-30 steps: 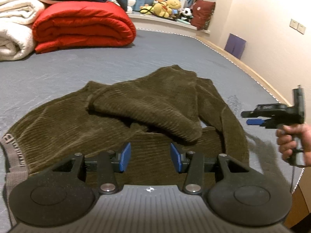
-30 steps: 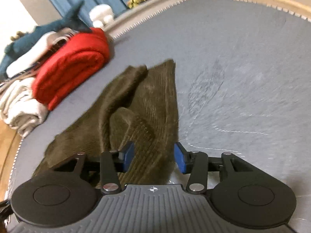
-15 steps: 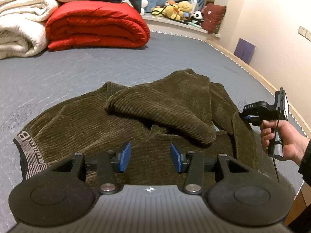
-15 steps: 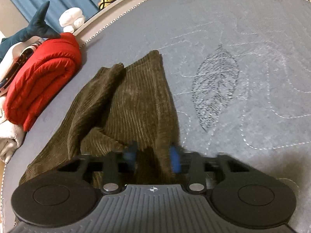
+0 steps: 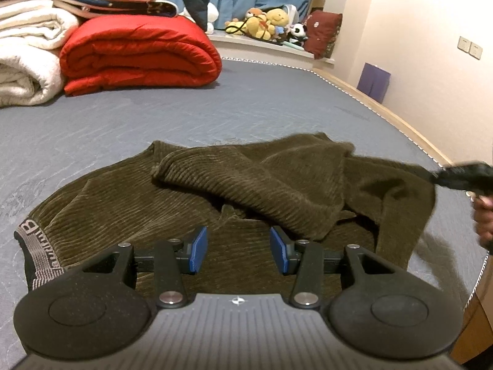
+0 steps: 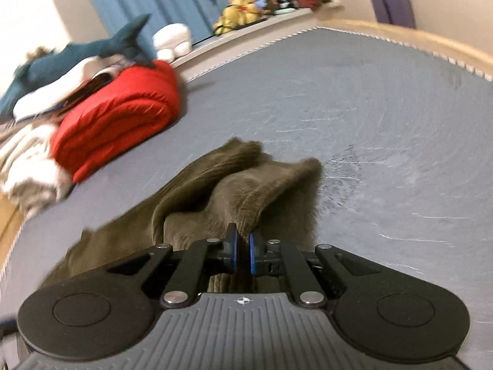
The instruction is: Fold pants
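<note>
My right tool [image 6: 242, 248] pinches a fold of the olive corduroy pants [image 5: 215, 191] on the bed [image 5: 154, 123]. My left tool [image 5: 238, 249] hovers above them, half open and empty.

The right gripper [image 5: 462, 178] (blurred) and its hand [image 5: 483, 222] are cut off at the frame's edge.

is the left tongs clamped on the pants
No: the left tongs stand open above the pants, blue pads apart and gripping no cloth.
</note>
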`<action>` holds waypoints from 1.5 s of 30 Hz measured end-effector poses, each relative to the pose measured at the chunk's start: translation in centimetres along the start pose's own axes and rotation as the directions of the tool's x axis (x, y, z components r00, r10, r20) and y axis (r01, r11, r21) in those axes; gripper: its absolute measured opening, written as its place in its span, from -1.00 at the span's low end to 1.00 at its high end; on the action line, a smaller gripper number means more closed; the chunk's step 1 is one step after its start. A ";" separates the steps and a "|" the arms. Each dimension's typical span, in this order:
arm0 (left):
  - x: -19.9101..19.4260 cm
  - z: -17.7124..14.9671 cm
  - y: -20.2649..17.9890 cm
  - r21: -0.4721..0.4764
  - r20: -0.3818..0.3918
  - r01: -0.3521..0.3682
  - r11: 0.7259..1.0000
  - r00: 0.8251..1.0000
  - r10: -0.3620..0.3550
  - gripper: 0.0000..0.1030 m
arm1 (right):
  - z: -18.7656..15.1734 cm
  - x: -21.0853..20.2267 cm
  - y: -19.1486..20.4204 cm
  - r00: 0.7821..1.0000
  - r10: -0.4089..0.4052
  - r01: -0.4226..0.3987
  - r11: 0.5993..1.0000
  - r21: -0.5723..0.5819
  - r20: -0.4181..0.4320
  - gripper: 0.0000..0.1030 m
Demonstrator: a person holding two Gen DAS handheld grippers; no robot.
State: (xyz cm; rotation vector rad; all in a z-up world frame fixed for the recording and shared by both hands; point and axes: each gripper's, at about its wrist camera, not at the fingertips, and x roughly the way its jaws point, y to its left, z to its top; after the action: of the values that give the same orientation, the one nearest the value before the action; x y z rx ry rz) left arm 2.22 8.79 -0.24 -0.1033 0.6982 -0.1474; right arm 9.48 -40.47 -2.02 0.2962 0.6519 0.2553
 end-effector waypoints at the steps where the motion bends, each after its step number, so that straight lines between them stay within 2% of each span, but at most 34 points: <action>1: 0.0 0.0 -0.1 0.001 0.000 0.004 1.000 1.000 -0.004 -0.04 | -0.4 -1.2 -0.3 1.000 0.000 -0.001 0.999 -0.042 -0.027 -0.87; 4: 0.1 0.1 -0.7 0.011 0.000 0.024 1.000 1.000 -0.024 -0.04 | -2.0 -3.8 -2.4 0.993 -0.050 0.038 0.992 -0.118 -0.106 -0.87; 7: 0.3 0.2 -1.3 0.031 -0.002 0.040 0.999 0.999 -0.040 -0.04 | -3.2 -5.7 -6.5 0.974 -0.121 0.108 0.991 -0.079 -0.190 -0.87; 10: 0.7 0.1 -2.0 0.047 -0.010 0.049 0.998 0.999 -0.049 -0.04 | -4.0 -6.7 -9.9 0.961 -0.098 0.092 0.995 -0.036 -0.259 -0.87; 12: 1.1 0.1 -2.2 0.055 -0.014 0.049 0.997 0.999 -0.049 -0.04 | -4.1 -7.1 -10.8 0.958 -0.103 0.097 0.995 -0.036 -0.267 -0.87; 13: 1.3 0.0 -2.3 0.056 -0.016 0.049 0.997 0.999 -0.048 -0.04 | -3.9 -7.3 -11.0 0.962 -0.094 0.088 0.996 -0.034 -0.255 -0.86; 16: 1.6 0.0 -2.5 0.061 -0.022 0.046 0.997 0.999 -0.045 -0.04 | -2.4 -8.5 -12.5 0.992 -0.028 0.038 0.996 0.079 -0.122 -0.79; 17: 1.8 0.0 -2.5 0.064 -0.024 0.043 0.997 0.999 -0.041 -0.04 | -2.0 -8.5 -13.1 0.997 -0.020 0.030 0.990 0.136 -0.075 -0.63; 18: 2.0 -0.1 -2.5 0.066 -0.027 0.039 0.997 0.999 -0.038 -0.04 | -1.7 -8.1 -13.7 0.999 -0.021 0.028 0.982 0.187 -0.042 -0.39; 20: 2.4 -0.3 -2.4 0.065 -0.036 0.030 0.997 0.999 -0.028 -0.04 | -1.2 -6.4 -14.5 0.999 -0.046 0.047 0.965 0.257 -0.010 -0.23; 26: 3.3 -0.6 -2.0 0.069 -0.053 0.009 0.998 0.999 -0.005 -0.04 | -1.1 1.2 -15.2 0.988 -0.153 0.151 0.942 0.300 -0.014 -0.23; 29: 3.7 -0.5 -1.6 0.068 -0.059 0.000 0.998 0.998 0.004 -0.04 | -1.2 4.4 -15.2 0.988 -0.154 0.150 0.932 0.331 -0.013 -0.23; 34: 3.9 -0.3 -1.2 0.057 -0.060 -0.003 0.998 0.998 0.006 -0.04 | -0.4 8.1 -14.1 0.986 -0.166 0.169 0.949 0.265 -0.037 -0.22; 37: 4.0 -0.3 -1.2 0.070 -0.062 -0.003 0.998 0.998 0.007 -0.04 | 0.1 9.0 -12.8 0.979 -0.201 0.204 0.965 0.165 -0.038 -0.27; 39: 4.2 -0.4 -1.2 0.076 -0.066 -0.011 0.997 0.998 0.016 -0.04 | 0.4 8.9 -13.0 0.982 -0.187 0.191 0.967 0.167 -0.042 -0.80; 42: 4.3 -0.3 -1.1 0.067 -0.067 -0.017 0.998 0.998 0.021 -0.04 | 0.9 7.1 -13.2 0.986 -0.168 0.165 0.973 0.163 0.004 -0.82; 45: 4.2 -0.2 -1.3 0.070 -0.059 -0.006 0.998 0.998 0.010 -0.04 | 1.8 3.8 -13.3 0.978 -0.186 0.167 0.969 0.182 0.090 -0.84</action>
State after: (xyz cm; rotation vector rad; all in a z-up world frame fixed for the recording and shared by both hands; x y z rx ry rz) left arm 5.12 6.77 -2.86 -0.0295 0.7522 -0.1670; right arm 15.35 -51.90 -7.34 0.4136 0.5917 0.0111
